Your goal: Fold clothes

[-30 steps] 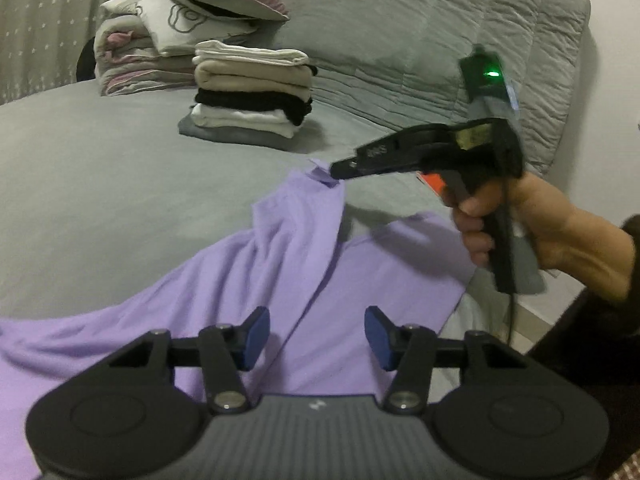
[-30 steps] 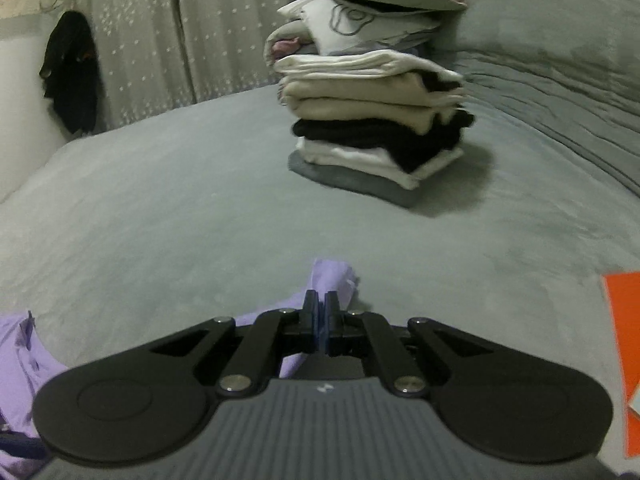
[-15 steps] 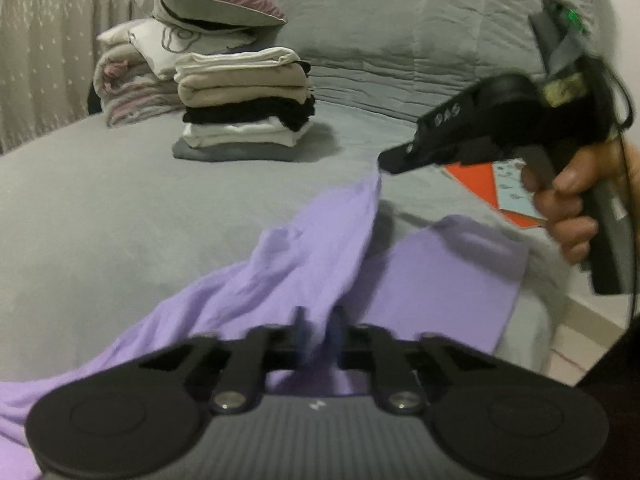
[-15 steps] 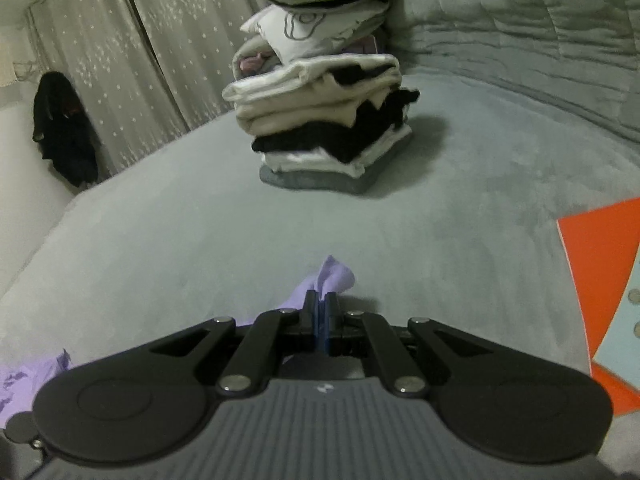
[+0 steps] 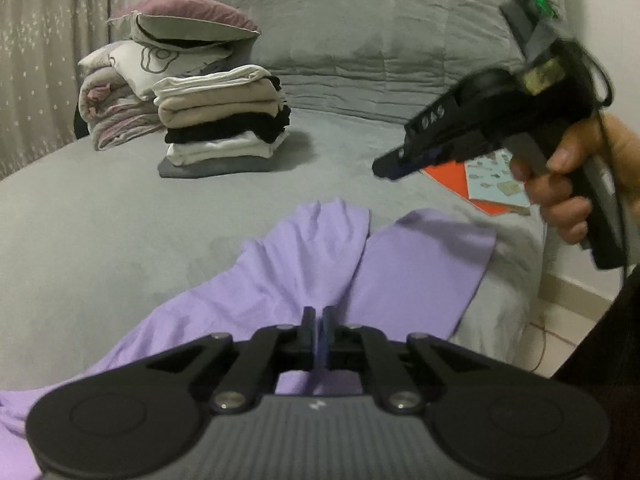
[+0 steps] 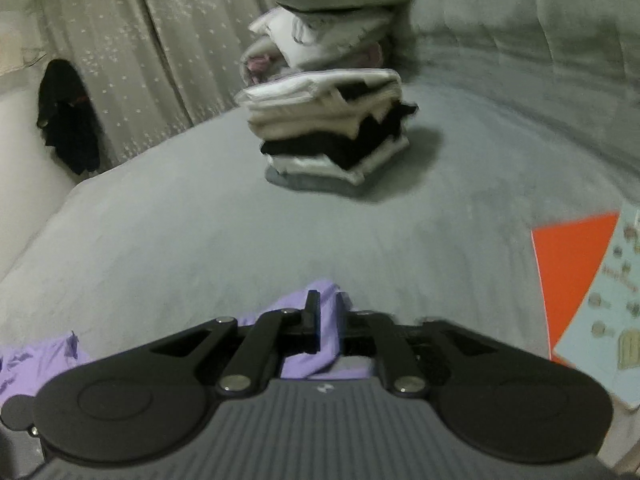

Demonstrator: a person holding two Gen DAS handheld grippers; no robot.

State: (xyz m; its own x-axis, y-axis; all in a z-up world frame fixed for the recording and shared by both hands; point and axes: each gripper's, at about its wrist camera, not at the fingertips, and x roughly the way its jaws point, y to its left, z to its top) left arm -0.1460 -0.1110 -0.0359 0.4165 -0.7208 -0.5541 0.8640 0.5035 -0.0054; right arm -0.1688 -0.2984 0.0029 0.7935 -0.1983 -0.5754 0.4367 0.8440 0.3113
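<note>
1. The lilac shirt (image 5: 304, 264) lies rumpled on the grey bed (image 5: 120, 216), one flap folded over.
2. Left gripper (image 5: 319, 320): jaws parting, cloth between them.
3. Right gripper (image 6: 328, 312): jaws parting too (a lilac fold between them).
4. Folded clothes (image 5: 224, 120) are stacked well behind.

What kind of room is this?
Probably a bedroom. There is a big grey bed, a pile of folded clothes with pillows behind it, and curtains at the back.
</note>
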